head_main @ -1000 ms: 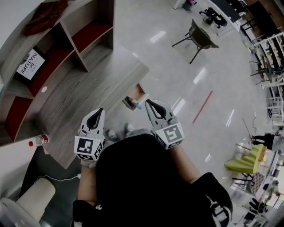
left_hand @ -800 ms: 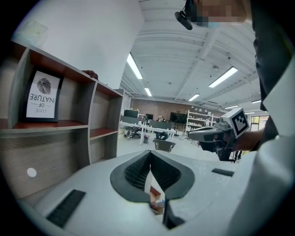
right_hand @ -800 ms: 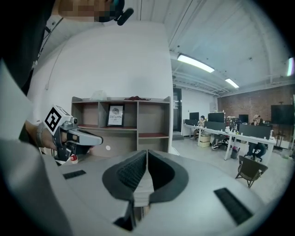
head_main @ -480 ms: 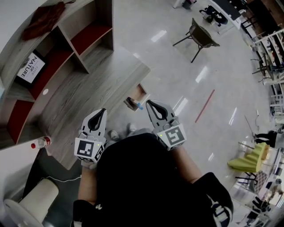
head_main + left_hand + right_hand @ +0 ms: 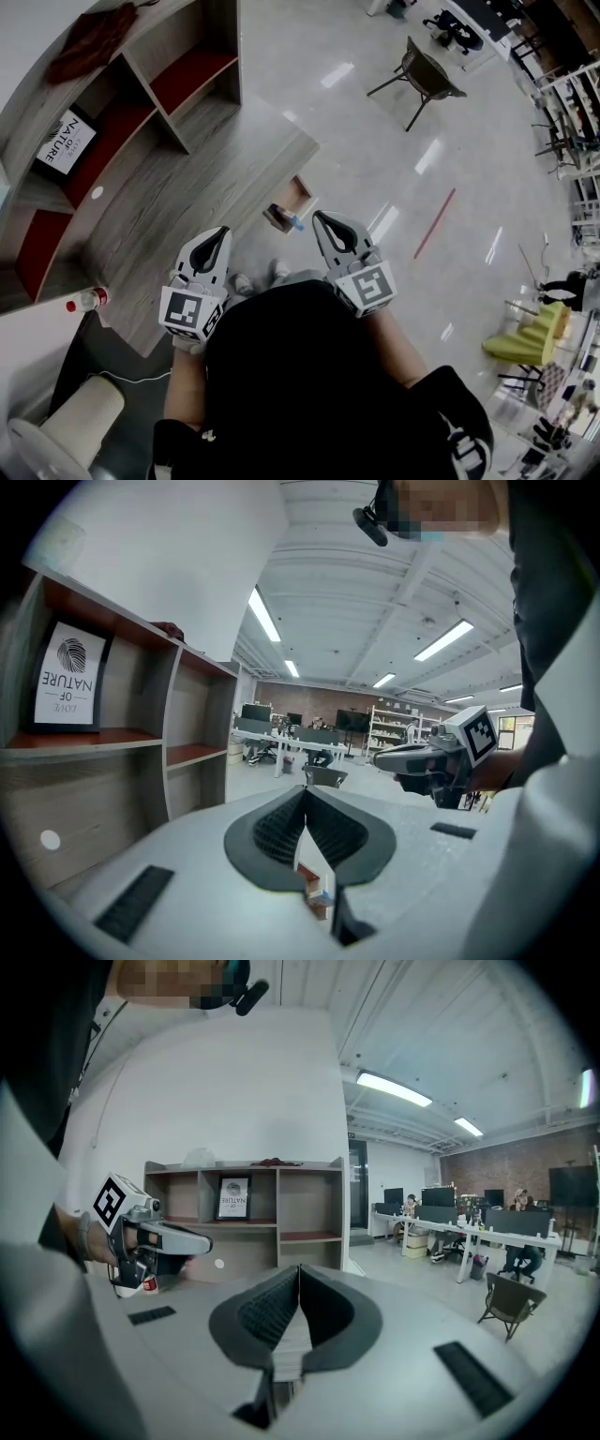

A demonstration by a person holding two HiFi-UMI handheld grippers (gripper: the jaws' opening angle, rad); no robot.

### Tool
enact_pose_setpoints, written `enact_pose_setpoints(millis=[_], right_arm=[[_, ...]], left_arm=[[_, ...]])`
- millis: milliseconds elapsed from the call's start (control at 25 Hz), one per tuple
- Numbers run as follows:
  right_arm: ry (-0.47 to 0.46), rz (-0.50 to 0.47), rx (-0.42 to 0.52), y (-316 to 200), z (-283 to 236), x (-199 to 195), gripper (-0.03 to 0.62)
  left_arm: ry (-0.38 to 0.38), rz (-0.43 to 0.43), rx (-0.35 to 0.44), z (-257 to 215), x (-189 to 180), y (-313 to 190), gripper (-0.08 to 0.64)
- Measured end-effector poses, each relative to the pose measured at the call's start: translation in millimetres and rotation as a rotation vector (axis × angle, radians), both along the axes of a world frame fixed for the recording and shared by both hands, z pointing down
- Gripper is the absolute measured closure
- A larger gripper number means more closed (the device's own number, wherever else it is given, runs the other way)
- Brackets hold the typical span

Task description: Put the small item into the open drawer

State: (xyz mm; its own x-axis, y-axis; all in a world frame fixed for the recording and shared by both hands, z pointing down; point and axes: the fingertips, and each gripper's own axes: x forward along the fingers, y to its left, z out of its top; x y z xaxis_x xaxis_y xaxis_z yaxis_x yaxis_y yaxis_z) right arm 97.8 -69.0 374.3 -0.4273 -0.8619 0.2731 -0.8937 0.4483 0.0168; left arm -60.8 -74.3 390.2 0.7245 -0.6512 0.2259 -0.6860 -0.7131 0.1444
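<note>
The left gripper (image 5: 222,232) and the right gripper (image 5: 318,218) were held side by side in front of the person's body, both pointing forward and away from it. The left fingers were clenched together with nothing between them, and the right fingers were closing fully together, also on nothing. The open drawer (image 5: 292,192) stood out below the edge of the counter (image 5: 187,187), ahead of both grippers and lower than them. A small item (image 5: 295,224) with a blue part lay at the near end of the drawer, just ahead of the right gripper's tips, so I judged the right hand to be the nearer one. The item was too small to tell its long axis. I also could not tell whether it rested inside the drawer or on the floor beside it.
</note>
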Motion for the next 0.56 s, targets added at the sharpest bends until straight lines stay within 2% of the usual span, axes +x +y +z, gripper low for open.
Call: enact_pose_setpoints(millis=[200,560], right_arm=[[-0.015,-0.018,0.018,1.4,2.2,-0.2,0.578],[0.004,0.007,-0.023,2.3,7.8,0.9,0.578]], left_arm=[[-0.005,0.008,0.007,-1.4,2.8,3.1,0.557],[0.008,-0.014,0.019,-1.5,-1.3,6.0,0.557]])
